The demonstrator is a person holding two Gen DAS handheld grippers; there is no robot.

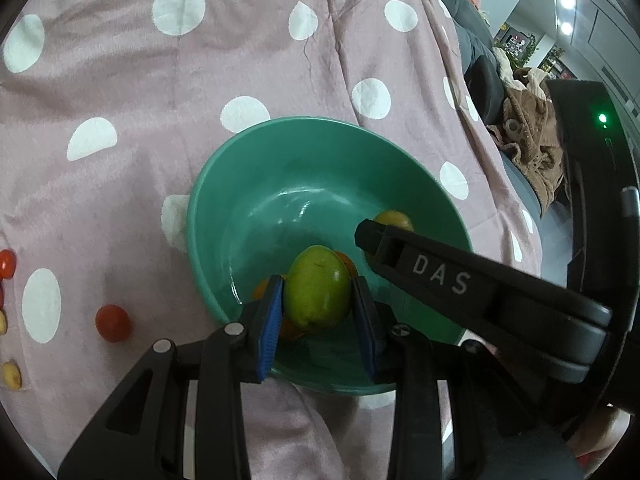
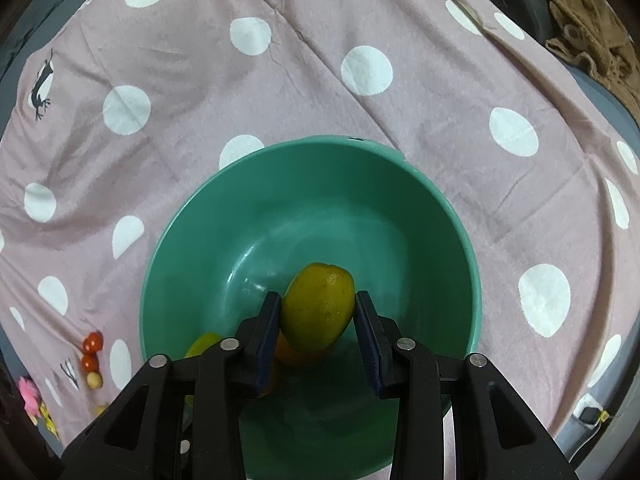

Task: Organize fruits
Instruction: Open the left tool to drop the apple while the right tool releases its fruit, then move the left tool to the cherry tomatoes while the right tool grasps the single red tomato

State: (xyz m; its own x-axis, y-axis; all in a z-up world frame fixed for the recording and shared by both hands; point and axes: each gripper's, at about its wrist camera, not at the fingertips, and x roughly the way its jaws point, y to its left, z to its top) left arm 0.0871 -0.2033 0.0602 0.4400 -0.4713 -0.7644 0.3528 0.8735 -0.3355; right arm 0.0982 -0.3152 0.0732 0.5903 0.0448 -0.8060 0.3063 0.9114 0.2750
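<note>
Left wrist view: my left gripper (image 1: 318,300) is clamped on a green fruit (image 1: 319,292), both blue pads tight to its sides, and it hangs inside the teal bowl (image 1: 240,184), low over the floor. Something orange (image 1: 347,261) peeks out behind it on the bowl bottom; can't tell what fruit. My right gripper (image 1: 366,236) pokes in from the right, a yellowish fruit (image 1: 394,219) at its tip.

Right wrist view: that yellow-green fruit (image 2: 318,308) sits between the right gripper (image 2: 316,312) pads. The left pad touches it; the right pad looks barely off it, a thin gap at most. I read that as jaws parted and letting go, though I can't be sure contact is fully gone. The fruit is down in the bowl (image 2: 192,216), over an orange piece.

Step in hand, my call: both hands are dropping fruit into the bowl, the right one at release, the left not yet released.

Next: widen the right jaws fully and lift straight up clear of the rim, then part the left pads low so the green fruit doesn't bounce or knock the others.

Still loose on the polka-dot cloth (image 1: 280,60): a cherry tomato (image 1: 113,323) left of the bowl, plus more small red and pale fruits (image 2: 91,354) further left. Those come after.
</note>
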